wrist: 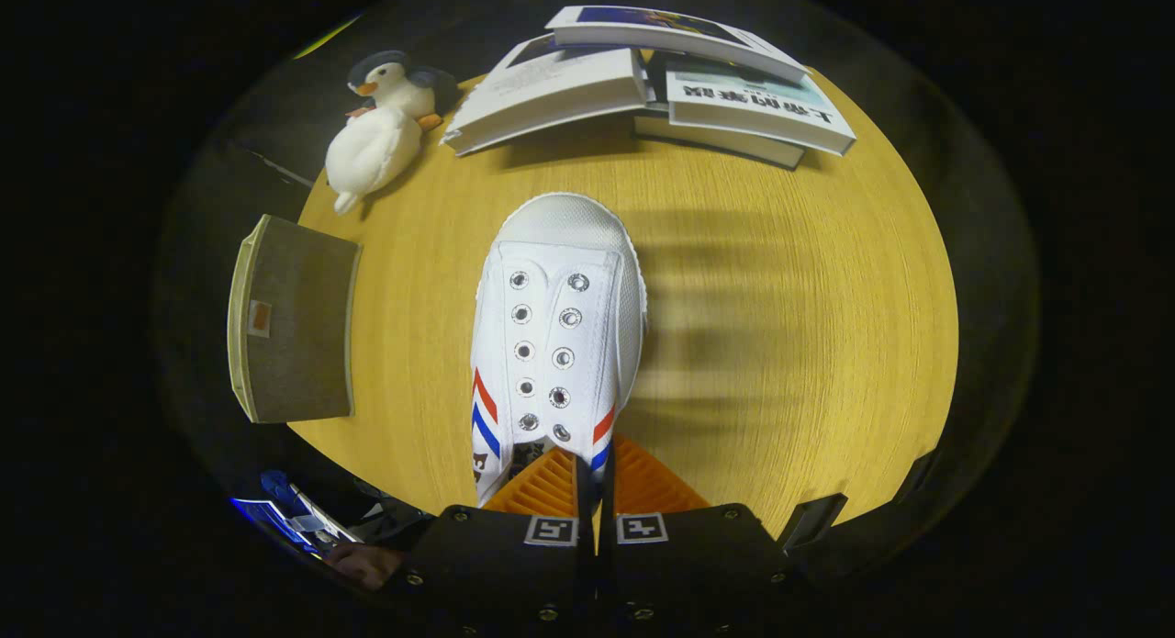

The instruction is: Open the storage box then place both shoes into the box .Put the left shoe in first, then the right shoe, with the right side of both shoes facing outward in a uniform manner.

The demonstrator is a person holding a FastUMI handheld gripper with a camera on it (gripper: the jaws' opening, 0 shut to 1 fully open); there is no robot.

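Note:
A white canvas shoe (555, 335) with red and blue stripes and metal eyelets points away from me, toe toward the books. Its shadow falls apart from it on the wooden table (789, 344) to the right, so it hangs above the tabletop. My gripper (592, 464) is shut on the shoe's rear upper edge, and both fingers (542, 486) press together on the fabric by the last eyelets. The grey-brown storage box (294, 321) stands at the table's left edge, left of the shoe; whether it is open I cannot tell.
A white plush duck (376, 133) lies at the far left of the table. A stack of books (643, 78) sits at the far edge beyond the shoe. A person's hand (363, 563) shows low on the left, beside the gripper body.

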